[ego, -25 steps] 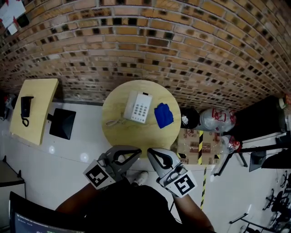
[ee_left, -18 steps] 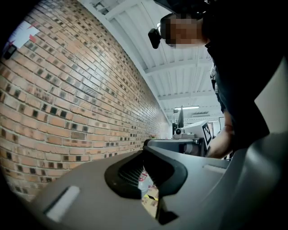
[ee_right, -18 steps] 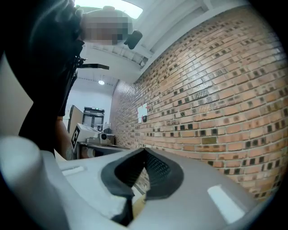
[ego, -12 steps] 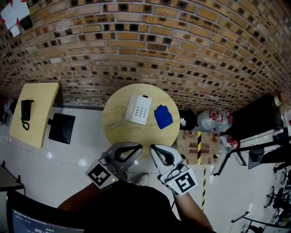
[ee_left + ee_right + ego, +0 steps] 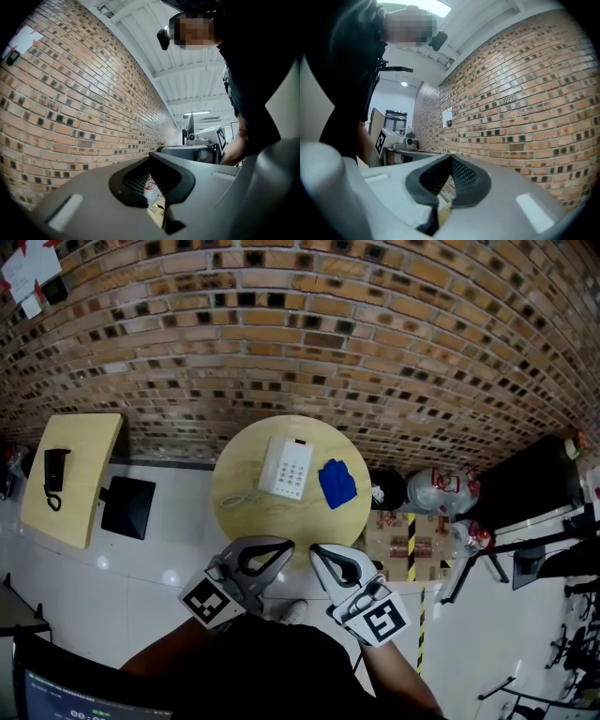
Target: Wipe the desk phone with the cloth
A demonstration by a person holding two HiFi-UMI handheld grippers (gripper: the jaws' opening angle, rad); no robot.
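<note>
- At the far left, a pale yellow rectangular side surface (image 5: 84,442) carries a black handset phone (image 5: 53,471). It stands well apart from our work, and we judge it has no part in the wiping.
- Our grey left gripper (image 5: 287,547) hangs at the near edge of the round pale wooden surface (image 5: 239,456). Its fingers (image 5: 89,201) are pressed together at the tips with nothing between them. It points level across our front towards the other gripper, not at the task's things.
- The white push-button desk phone (image 5: 286,468) lies flat around the middle of the round surface, keypad up. Its white coiled cord (image 5: 239,496) trails to the near left, so the top face lies open to a wipe from our side.
- The crumpled blue cloth (image 5: 337,482) lies loose just right of the phone, and neither gripper holds it. This fits a cloth waiting to be picked up as well as one laid down after wiping, and we cannot tell which.
- Our grey right gripper (image 5: 315,550) hangs at the near edge too, close beside the left one. Its fingers (image 5: 525,206) are pressed together and hold nothing. We judge it the handier one for the cloth, which lies on its side.
- Off to the right, a clear plastic bag (image 5: 441,488) sits on the floor, out of the way.
</note>
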